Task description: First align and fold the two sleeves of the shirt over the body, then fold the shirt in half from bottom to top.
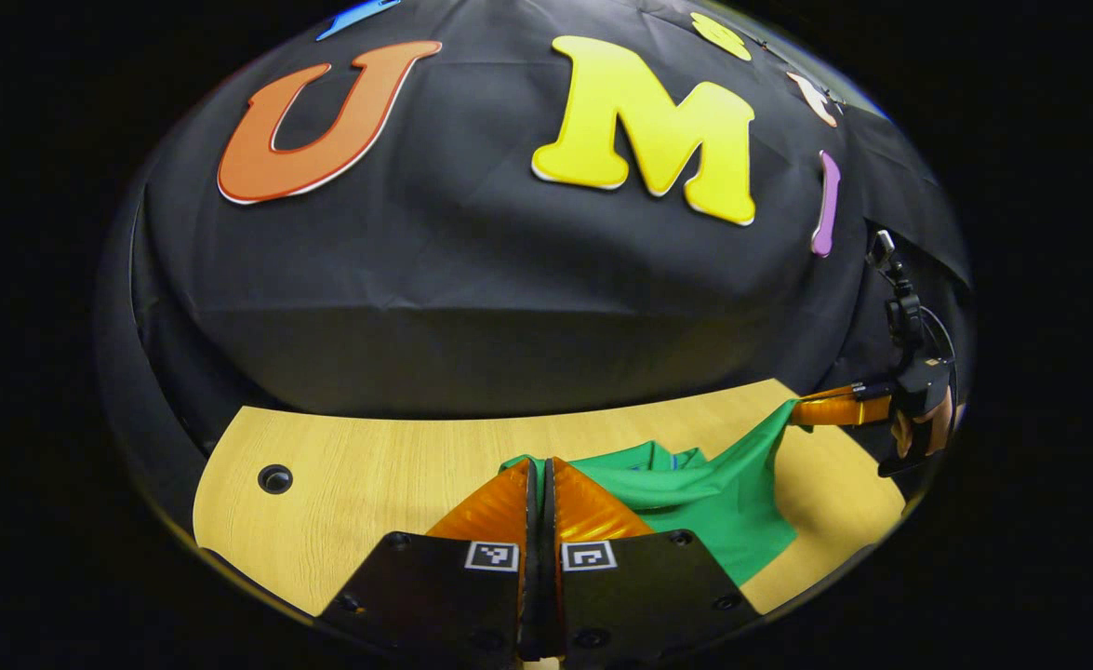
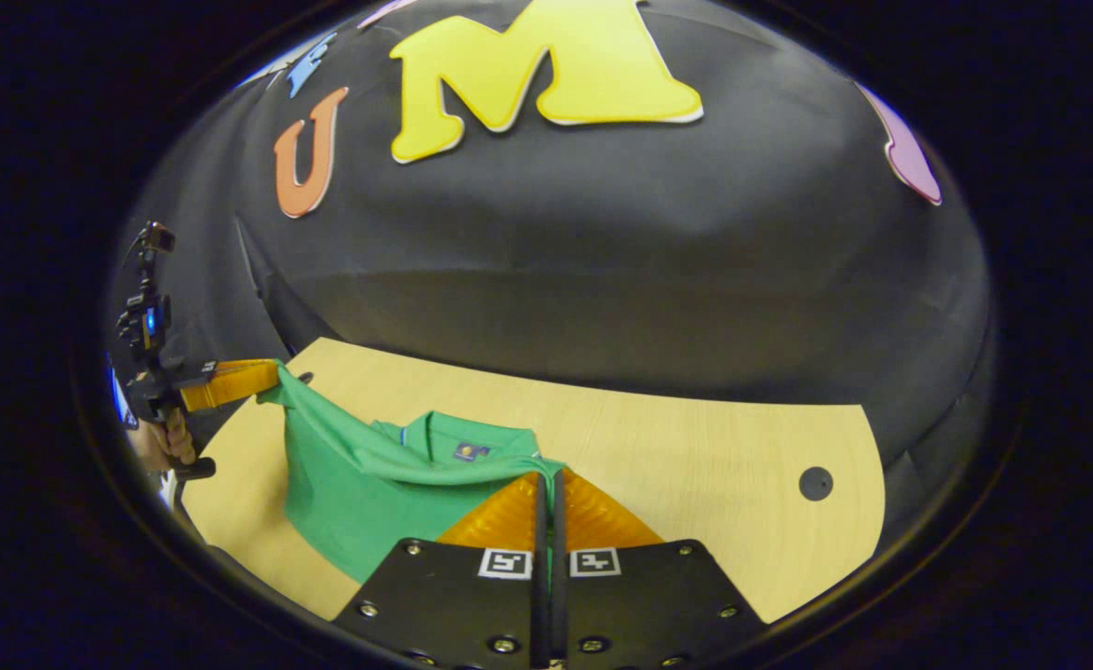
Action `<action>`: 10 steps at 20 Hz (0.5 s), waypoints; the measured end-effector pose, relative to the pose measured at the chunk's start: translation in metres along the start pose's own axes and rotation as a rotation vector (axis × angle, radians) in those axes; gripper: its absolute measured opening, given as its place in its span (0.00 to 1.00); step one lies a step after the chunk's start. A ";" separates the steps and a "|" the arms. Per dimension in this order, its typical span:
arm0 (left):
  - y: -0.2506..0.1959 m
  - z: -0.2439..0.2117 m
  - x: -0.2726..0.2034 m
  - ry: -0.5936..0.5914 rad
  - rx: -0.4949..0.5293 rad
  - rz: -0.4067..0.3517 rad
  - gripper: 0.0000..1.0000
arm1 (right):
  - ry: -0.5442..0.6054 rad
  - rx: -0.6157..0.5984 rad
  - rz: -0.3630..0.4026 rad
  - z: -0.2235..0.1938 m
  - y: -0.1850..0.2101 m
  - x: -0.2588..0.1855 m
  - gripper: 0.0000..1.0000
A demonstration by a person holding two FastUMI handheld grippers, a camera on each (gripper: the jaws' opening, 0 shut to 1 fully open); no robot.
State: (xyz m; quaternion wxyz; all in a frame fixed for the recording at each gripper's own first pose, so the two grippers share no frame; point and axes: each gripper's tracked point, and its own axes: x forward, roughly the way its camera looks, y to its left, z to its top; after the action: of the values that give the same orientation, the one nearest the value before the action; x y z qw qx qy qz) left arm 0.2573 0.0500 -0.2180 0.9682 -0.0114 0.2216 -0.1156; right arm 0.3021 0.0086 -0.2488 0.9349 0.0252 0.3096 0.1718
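Two grippers held one green shirt [image 2: 360, 484] above a pale wooden table [image 2: 695, 465], each clamped on a pinch of its cloth. From the left gripper view, the left gripper [image 1: 540, 470] had its fingers pressed together on a fold of fabric at the shirt's near edge, and the right gripper [image 1: 802, 408] gripped a raised corner farther off, at the shirt's right end, with a hand [image 1: 923, 430] behind it. From the right gripper view, that gripper's closed fingertips bit the hem beside the collar [image 2: 458, 437]. The shirt was soft, smooth knit, pulled into a taut ridge running lengthwise from one gripper to the other, its lower part draped on the table. A round dark hole [image 2: 815, 483] sat in the wood well away from the shirt. Black cloth [image 2: 602, 233] hung wrinkled behind the table.
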 end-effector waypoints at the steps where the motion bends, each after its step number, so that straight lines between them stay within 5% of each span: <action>1: 0.003 -0.009 0.008 0.013 -0.003 0.007 0.03 | 0.007 0.012 -0.001 -0.003 -0.002 0.010 0.01; 10: 0.016 -0.064 0.072 0.084 -0.019 0.048 0.04 | 0.086 0.024 -0.093 -0.042 -0.023 0.086 0.01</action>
State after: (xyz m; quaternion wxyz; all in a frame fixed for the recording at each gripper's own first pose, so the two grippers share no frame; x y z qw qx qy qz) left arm 0.2962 0.0505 -0.3075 0.9604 -0.0103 0.2633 -0.0906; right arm 0.3488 0.0135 -0.3358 0.9274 0.0147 0.3522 0.1251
